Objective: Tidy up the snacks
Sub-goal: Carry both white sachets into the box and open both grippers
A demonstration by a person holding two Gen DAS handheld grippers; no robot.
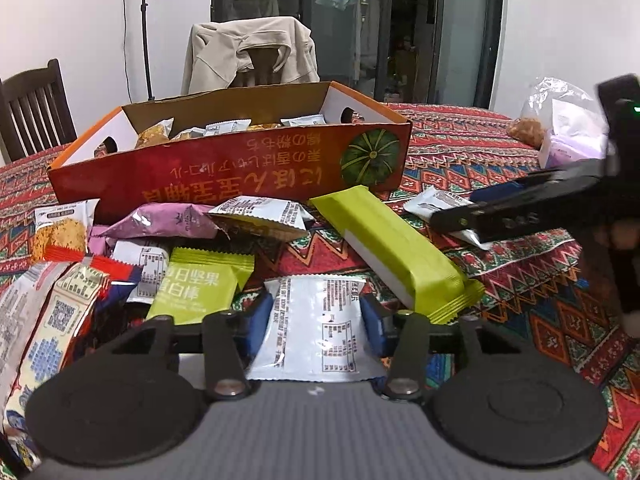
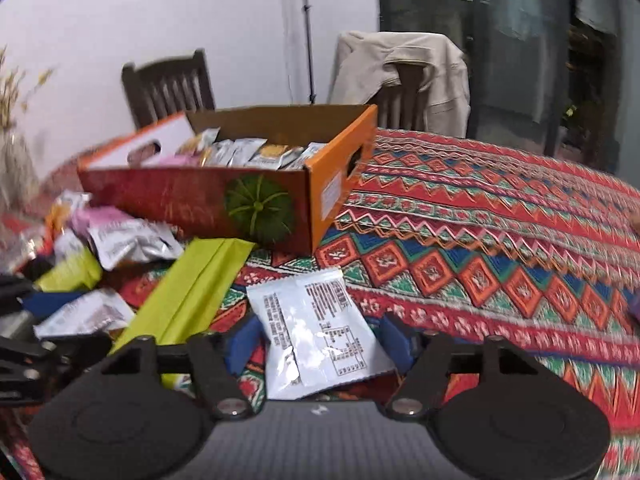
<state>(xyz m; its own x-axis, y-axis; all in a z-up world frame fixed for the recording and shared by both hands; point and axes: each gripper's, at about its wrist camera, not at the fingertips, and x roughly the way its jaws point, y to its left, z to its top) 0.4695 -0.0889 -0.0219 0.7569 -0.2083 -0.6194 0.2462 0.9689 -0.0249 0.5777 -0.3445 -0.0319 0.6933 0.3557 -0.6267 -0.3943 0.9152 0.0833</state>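
My left gripper (image 1: 316, 320) has a white snack packet (image 1: 316, 328) between its blue fingers, pads against its sides. My right gripper (image 2: 320, 340) likewise brackets another white packet (image 2: 320, 328) on the cloth. The right gripper also shows at the right of the left wrist view (image 1: 500, 216) over a white packet. A red and orange cardboard box (image 1: 240, 172) with several snacks inside stands behind; it also shows in the right wrist view (image 2: 224, 200). A long green bar (image 1: 396, 248) lies between the grippers, as the right wrist view (image 2: 188, 292) also shows.
A pile of loose snack packets (image 1: 132, 256) lies left of the left gripper. A clear bag of snacks (image 1: 560, 124) sits far right. Two wooden chairs, one with a beige jacket (image 1: 248, 56), stand behind the patterned tablecloth (image 2: 480, 240).
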